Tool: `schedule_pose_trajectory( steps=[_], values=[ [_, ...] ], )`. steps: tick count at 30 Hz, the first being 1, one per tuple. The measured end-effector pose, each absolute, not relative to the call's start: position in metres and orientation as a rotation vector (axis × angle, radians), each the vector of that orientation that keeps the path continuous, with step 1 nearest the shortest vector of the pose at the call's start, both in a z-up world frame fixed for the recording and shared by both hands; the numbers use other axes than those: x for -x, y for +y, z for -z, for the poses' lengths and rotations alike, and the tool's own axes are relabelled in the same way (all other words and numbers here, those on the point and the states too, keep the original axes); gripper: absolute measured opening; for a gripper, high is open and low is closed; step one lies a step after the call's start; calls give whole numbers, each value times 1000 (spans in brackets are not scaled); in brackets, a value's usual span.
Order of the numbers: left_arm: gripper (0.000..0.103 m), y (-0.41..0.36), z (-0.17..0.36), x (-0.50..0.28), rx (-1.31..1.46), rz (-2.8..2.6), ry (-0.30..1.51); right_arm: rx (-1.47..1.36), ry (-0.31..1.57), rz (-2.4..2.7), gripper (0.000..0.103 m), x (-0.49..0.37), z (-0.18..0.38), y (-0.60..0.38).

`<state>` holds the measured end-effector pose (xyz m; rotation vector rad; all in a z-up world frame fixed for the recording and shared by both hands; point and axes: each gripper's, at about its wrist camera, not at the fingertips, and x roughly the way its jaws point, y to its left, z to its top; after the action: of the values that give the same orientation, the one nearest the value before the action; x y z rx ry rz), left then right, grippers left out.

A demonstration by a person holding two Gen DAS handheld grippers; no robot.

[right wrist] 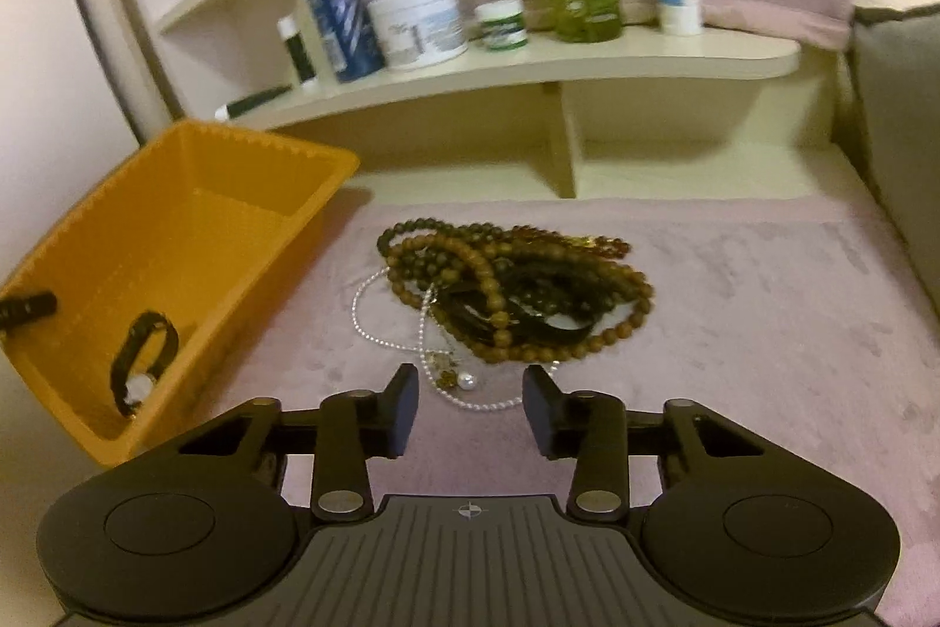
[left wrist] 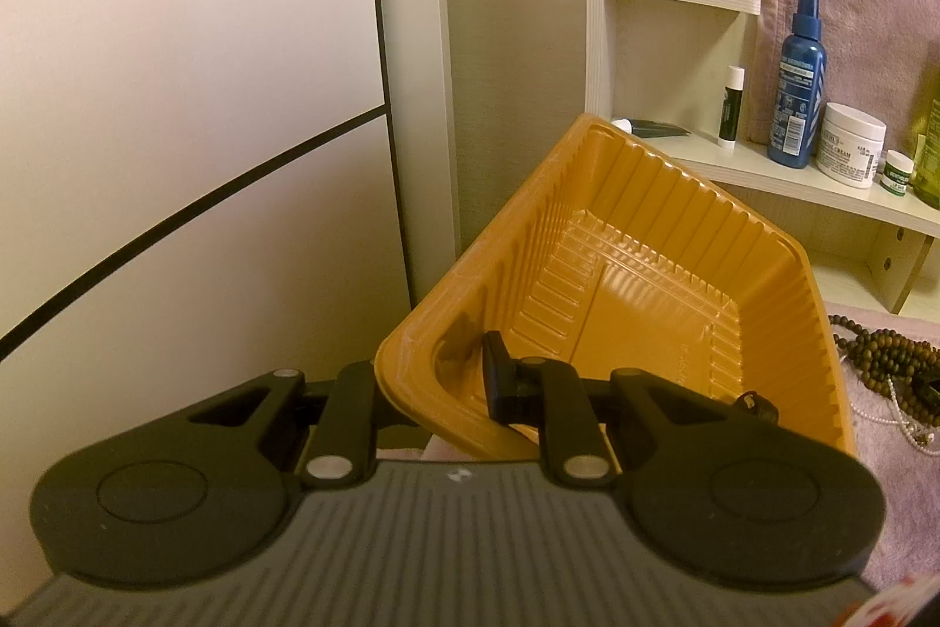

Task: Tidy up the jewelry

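Left gripper clamping rim of orange tray, tilting it toward jewelry pile on pink cloth; right gripper hovering parted, empty, nearing pearl strand; black bracelet lying inside tray.

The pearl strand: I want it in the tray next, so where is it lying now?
In the right wrist view the pearl strand lies on the pink cloth, tangled under the wooden beads' near-left edge, ahead of the right gripper.
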<state>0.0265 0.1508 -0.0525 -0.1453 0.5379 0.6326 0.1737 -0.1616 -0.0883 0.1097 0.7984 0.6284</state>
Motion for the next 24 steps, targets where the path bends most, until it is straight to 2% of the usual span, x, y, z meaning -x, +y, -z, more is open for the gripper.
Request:
schedule_pose_trajectory(
  steps=[9,16,24],
  values=[
    [16,151,54,-27,148,-632,539,-38,798,-625,31,-181,102,-141],
    [16,152,54,-27,150,-633,540,23,783,-615,19,-179,105,-134],
    [16,151,54,-27,149,-633,539,59,764,-634,18,-174,103,-133]
  ],
)
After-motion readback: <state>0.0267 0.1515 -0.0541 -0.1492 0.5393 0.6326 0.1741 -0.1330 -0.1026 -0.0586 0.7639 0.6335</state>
